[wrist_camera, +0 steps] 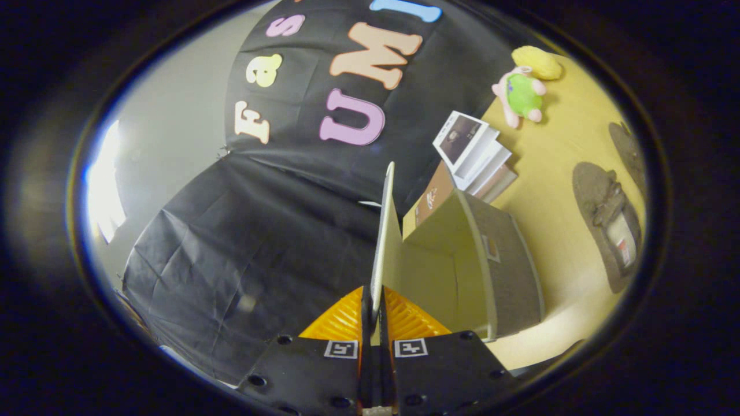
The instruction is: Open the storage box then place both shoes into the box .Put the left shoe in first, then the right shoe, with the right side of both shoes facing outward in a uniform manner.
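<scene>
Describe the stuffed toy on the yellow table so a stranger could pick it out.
On the yellow table, look past the open storage box, whose lid the gripper pinches, and the stack of books. The stuffed toy is pink with a green belly.

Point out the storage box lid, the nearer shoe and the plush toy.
storage box lid (386,231), gripper view: its thin edge, clamped between the fingers.
nearer shoe (607,222), gripper view: its upper.
plush toy (521,95), gripper view: its green belly.

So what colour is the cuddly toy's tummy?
Green, seen in the gripper view: the plush toy lies on the yellow table.
</scene>
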A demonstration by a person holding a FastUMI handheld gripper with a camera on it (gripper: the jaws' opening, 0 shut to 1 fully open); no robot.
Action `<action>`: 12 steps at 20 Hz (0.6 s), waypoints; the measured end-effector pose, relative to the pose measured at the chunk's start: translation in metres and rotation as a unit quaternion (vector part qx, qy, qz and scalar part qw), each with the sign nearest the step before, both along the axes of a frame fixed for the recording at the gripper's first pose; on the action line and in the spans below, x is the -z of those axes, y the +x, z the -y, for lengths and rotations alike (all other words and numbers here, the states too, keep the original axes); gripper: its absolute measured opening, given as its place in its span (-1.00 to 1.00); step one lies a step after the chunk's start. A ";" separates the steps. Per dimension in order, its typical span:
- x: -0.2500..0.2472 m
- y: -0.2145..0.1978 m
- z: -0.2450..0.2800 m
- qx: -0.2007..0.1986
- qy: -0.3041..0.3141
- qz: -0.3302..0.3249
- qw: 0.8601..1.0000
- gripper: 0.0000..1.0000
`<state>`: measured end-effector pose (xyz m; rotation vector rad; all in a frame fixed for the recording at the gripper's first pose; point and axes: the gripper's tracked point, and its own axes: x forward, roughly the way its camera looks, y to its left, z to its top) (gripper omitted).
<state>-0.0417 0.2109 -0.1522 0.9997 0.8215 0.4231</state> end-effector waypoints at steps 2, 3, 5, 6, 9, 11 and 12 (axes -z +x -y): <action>-0.015 0.004 -0.018 -0.024 -0.006 0.019 1.000 -0.80; -0.022 0.006 -0.028 -0.037 -0.009 0.027 0.999 -0.79; -0.032 0.008 -0.049 -0.064 -0.008 0.041 0.997 -0.78; -0.035 0.010 -0.058 -0.075 -0.008 0.046 0.996 -0.78; -0.043 0.014 -0.086 -0.101 0.004 0.053 0.993 -0.78; -0.046 0.016 -0.104 -0.115 0.011 0.053 0.992 -0.78; -0.046 0.017 -0.113 -0.120 0.015 0.052 0.991 -0.77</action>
